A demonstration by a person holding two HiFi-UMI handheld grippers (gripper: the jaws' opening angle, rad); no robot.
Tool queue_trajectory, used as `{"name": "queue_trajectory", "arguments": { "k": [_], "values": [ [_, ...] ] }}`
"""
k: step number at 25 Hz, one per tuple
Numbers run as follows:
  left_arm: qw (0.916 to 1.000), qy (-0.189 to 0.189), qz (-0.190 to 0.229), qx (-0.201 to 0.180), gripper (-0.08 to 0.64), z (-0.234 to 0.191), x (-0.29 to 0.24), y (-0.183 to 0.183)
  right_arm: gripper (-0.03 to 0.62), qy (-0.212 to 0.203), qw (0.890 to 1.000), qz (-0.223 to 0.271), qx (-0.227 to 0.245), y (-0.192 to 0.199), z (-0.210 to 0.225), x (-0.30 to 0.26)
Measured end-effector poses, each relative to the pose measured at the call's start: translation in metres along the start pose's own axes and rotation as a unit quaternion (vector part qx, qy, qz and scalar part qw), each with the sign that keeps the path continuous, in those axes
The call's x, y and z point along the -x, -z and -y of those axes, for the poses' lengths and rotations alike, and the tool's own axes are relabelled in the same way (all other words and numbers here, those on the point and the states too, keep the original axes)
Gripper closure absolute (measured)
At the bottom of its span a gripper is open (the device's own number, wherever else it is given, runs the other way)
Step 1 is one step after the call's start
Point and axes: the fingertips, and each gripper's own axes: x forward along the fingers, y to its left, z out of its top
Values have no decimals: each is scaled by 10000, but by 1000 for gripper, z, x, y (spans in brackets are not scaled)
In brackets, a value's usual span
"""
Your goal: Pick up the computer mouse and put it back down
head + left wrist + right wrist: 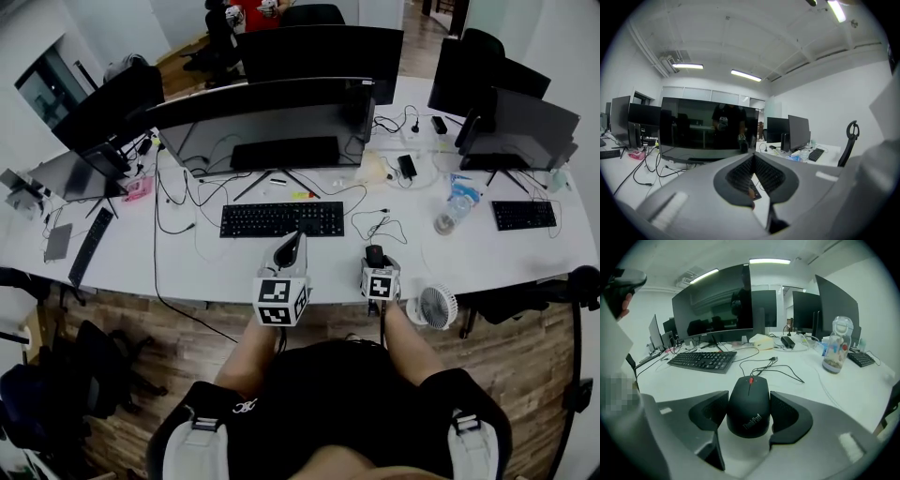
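A black computer mouse (749,406) with a red scroll wheel sits between the jaws of my right gripper (749,398), whose pads press against both of its sides. In the head view the mouse (374,254) is near the white desk's (187,267) front edge, just ahead of the right gripper (376,265). Whether it rests on the desk or is just off it, I cannot tell. Its cable (776,369) loops away over the desk. My left gripper (296,240) is beside it to the left, tilted upward, jaws together (753,158) with nothing in them.
A black keyboard (281,219) lies ahead of the left gripper, with a wide monitor (262,122) behind it. A clear bottle (455,210) stands to the right and a small white fan (434,306) at the front edge. Loose cables (178,202) cross the desk.
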Motion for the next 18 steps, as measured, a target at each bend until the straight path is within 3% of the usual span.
{"name": "queue_trajectory", "arguments": {
  "k": [7,13,18],
  "values": [
    [9999,-104,-26,11,508,-4,3,2,324,-143,9993,-347,13,32,-3,-25],
    [9999,-139,-53,34,508,-7,3,5,324,-166,9983,-550,125,33,-9,-30],
    [9999,-90,-25,52,508,-5,0,5,324,-91,9999,42,125,9,-8,-20]
  ]
}}
